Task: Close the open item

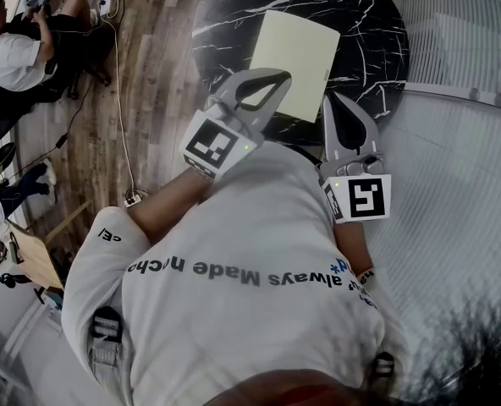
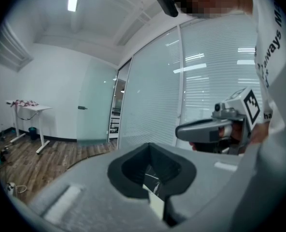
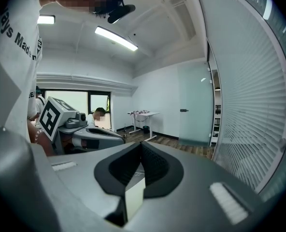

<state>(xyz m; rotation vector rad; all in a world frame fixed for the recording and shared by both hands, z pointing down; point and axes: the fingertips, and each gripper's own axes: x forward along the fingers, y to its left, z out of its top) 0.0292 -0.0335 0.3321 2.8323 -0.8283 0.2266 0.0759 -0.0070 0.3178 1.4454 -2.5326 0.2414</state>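
Note:
A pale yellow flat rectangular item [image 1: 297, 49], a folder or notebook, lies on the round black marble table [image 1: 369, 24]; I cannot tell whether it is open. Both grippers are held up in front of the person's chest, above the table's near edge. My left gripper [image 1: 272, 79] is shut with nothing in it, its tips over the item's near corner. My right gripper [image 1: 333, 100] is shut and empty, just right of the item. In the left gripper view the shut jaws [image 2: 150, 146] show a sliver of the pale item [image 2: 156, 204] through their gap. The right gripper view [image 3: 140, 144] shows the same.
A seated person [image 1: 9, 49] is at the far left on the wooden floor, with cables [image 1: 119, 100] and a power strip [image 1: 134, 198] trailing nearby. A glass wall with blinds [image 1: 454, 142] runs along the right. A white desk [image 2: 29, 110] stands far off.

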